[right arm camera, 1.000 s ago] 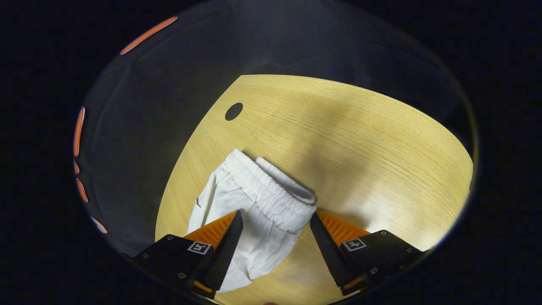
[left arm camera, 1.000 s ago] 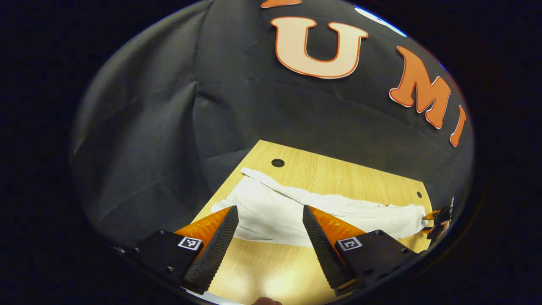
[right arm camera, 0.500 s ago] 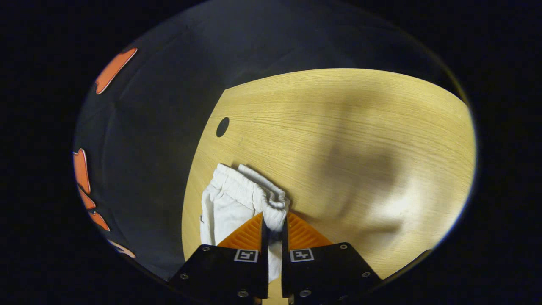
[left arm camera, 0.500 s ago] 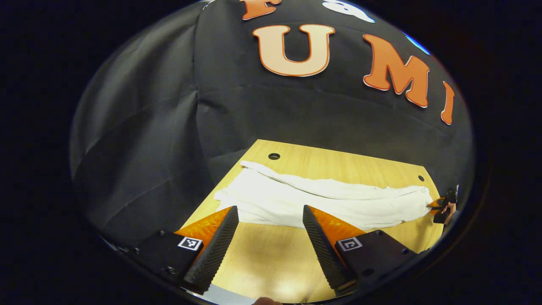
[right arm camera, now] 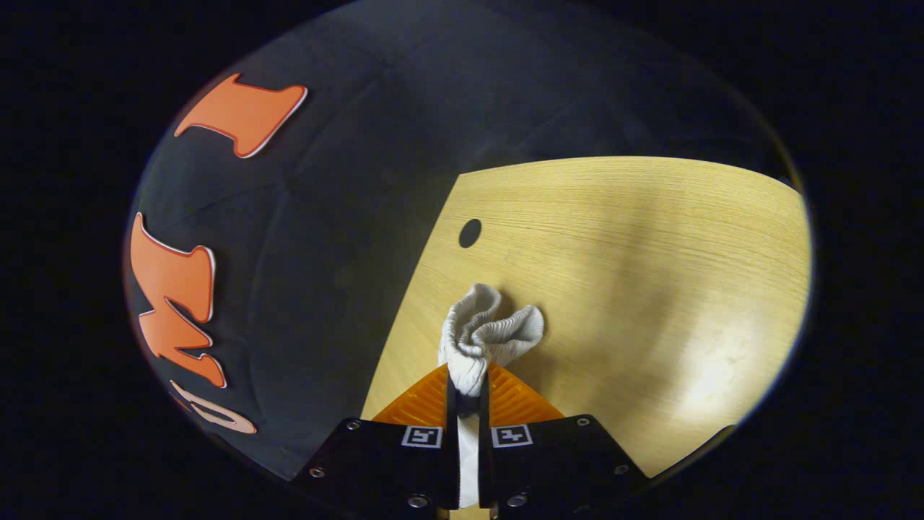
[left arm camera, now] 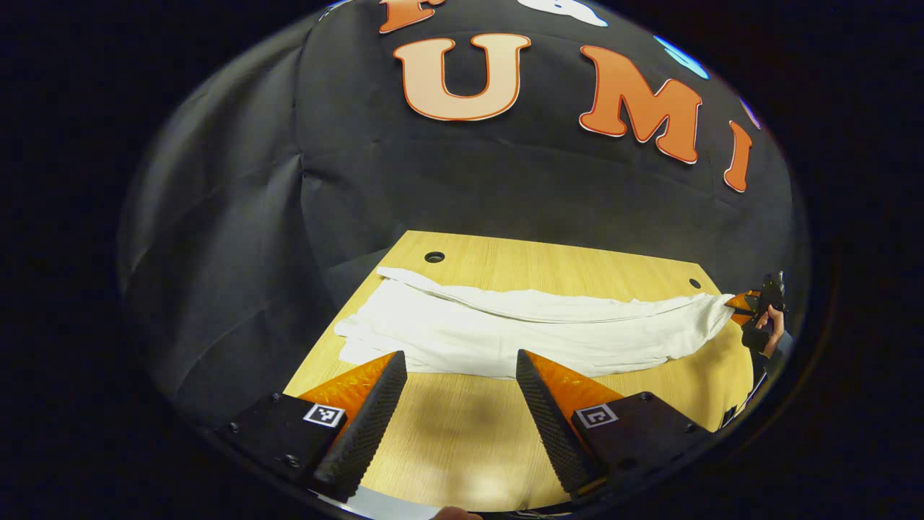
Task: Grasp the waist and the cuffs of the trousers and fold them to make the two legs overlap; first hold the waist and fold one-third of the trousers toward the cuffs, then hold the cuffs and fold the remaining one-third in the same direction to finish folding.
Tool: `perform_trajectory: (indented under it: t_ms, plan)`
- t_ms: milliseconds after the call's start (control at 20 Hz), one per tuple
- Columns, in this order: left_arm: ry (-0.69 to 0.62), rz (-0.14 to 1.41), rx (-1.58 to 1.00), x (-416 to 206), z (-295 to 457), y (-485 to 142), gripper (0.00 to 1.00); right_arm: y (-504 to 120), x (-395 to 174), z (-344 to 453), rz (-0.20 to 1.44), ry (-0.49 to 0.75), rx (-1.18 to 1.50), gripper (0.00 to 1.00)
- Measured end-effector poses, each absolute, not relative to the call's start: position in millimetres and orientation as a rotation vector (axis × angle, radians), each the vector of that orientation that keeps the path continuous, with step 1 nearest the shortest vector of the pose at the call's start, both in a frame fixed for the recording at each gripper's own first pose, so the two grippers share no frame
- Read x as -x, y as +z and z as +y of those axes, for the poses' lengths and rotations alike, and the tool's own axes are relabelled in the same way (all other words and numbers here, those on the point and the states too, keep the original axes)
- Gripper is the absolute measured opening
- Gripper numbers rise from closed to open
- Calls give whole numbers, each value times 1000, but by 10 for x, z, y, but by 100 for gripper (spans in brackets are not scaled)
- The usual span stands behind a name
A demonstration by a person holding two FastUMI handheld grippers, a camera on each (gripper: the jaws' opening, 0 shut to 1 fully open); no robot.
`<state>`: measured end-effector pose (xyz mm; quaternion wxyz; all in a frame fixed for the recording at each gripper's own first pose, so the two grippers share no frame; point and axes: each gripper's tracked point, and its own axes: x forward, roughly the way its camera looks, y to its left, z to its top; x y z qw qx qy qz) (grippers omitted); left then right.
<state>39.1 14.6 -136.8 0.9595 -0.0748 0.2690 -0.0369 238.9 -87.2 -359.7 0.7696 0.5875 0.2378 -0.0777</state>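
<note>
White trousers (left arm camera: 534, 328) lie stretched across the wooden table (left arm camera: 462, 440), cuffs toward the left of the left gripper view. My left gripper (left arm camera: 462, 397) hangs open above bare wood just in front of the legs, touching nothing. At the far right of that view the right gripper (left arm camera: 740, 305), held by a hand (left arm camera: 771, 328), pulls the waist end up off the table. In the right gripper view my right gripper (right arm camera: 468, 383) is shut on the elastic waistband (right arm camera: 487, 332), which bunches up in front of the fingers. The cloth below the fingers is hidden.
Small round holes in the tabletop lie near the far corners (left arm camera: 434, 257) (left arm camera: 694, 283) (right arm camera: 469, 232). The black cloth wall closes in behind and to the left of the table. Bare wood (right arm camera: 650, 289) spreads to the right of the waistband.
The right gripper closed on the waistband and has lifted it, bunching the cloth. The left gripper drew back from the trouser legs toward the near edge, staying open.
</note>
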Motion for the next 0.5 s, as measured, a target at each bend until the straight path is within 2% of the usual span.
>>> perform_trajectory:
  t_ms: [300, 500]
  plan:
    - [-157, 534, 154, -715, 419, -1474, 100, -3589, -2403, -900, 417, -144, -1247, 10]
    - [-187, 542, 159, -864, 699, -1604, 100, -3601, -2424, -877, 361, -77, -1208, 11]
